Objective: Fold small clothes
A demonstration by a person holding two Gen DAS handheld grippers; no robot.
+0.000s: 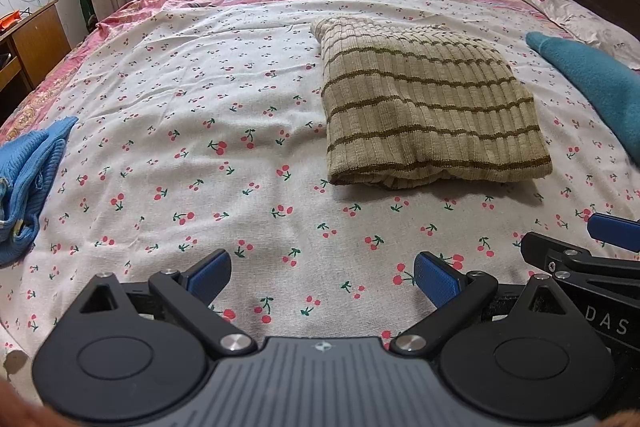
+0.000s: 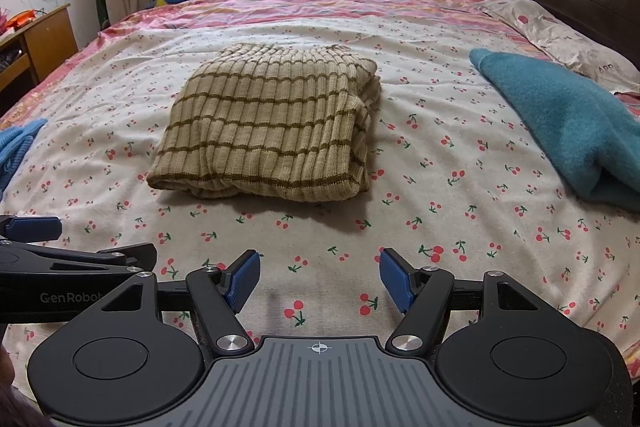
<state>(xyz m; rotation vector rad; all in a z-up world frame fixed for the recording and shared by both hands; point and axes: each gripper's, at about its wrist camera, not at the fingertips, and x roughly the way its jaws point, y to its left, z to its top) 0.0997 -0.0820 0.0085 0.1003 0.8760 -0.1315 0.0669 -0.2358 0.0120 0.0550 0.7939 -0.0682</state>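
Nearest the left wrist camera, the left hand-held gripper (image 1: 322,277) hangs over the cherry-print bedsheet (image 1: 192,147) with its blue pads spread and nothing between them; beside it, the right hand-held gripper (image 2: 320,281) is likewise spread wide and empty above the same sheet; a folded beige striped sweater (image 2: 272,131) lies flat on the bed, just beyond both grippers and touching neither; a teal cloth (image 2: 568,123) lies well to its right; a blue knit garment (image 1: 24,179) sits crumpled at the left edge.
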